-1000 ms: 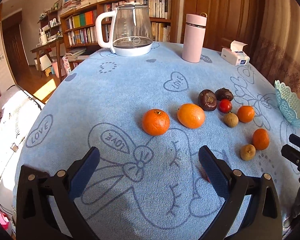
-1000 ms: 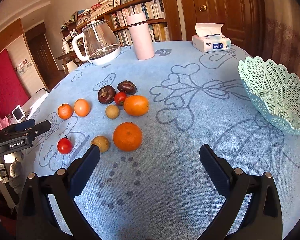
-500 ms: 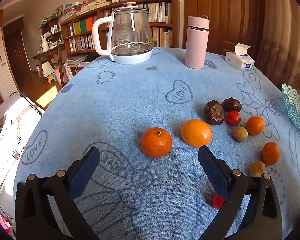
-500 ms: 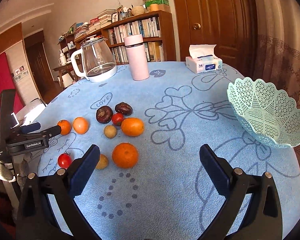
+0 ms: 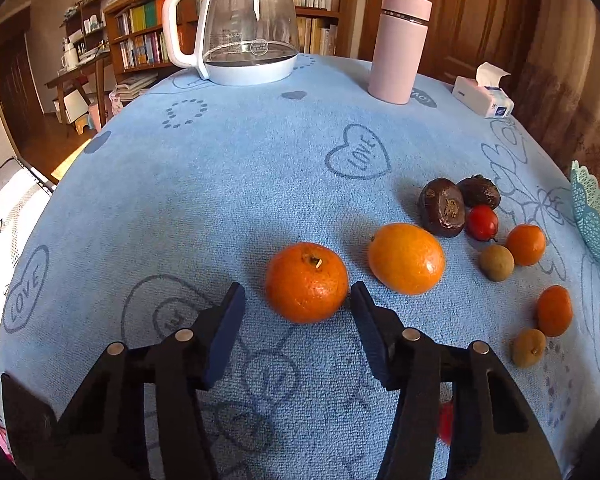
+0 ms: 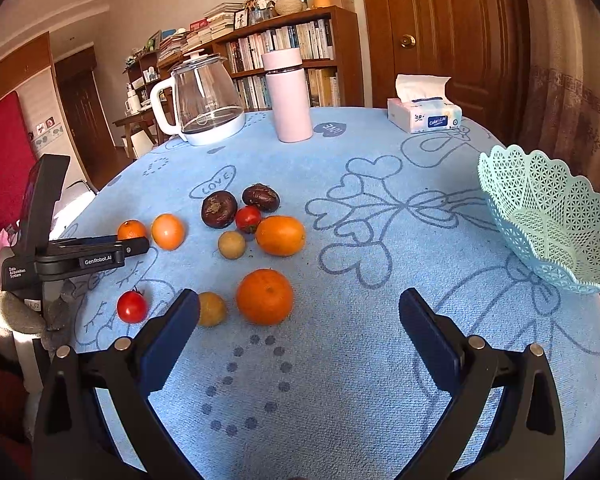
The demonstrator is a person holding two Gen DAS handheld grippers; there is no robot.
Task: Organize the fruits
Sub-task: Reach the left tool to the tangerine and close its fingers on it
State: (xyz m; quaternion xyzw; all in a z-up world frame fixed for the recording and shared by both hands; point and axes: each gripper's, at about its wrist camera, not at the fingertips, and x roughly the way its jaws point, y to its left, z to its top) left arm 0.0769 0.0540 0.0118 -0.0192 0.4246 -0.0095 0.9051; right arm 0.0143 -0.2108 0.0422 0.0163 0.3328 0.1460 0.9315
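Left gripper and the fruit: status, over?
Left gripper narrowing on nearest orange, pads not yet gripping. Right gripper open, empty. Basket empty. Second orange close beside.

Behind the left gripper's right finger a tomato was mostly hidden, only a red sliver showing. At the right edge of that view the basket was cut off to a strip of rim, and the right gripper showed only as dark bits too cropped to read. In the right wrist view the left gripper's body hid most of one mandarin and its fingertips.
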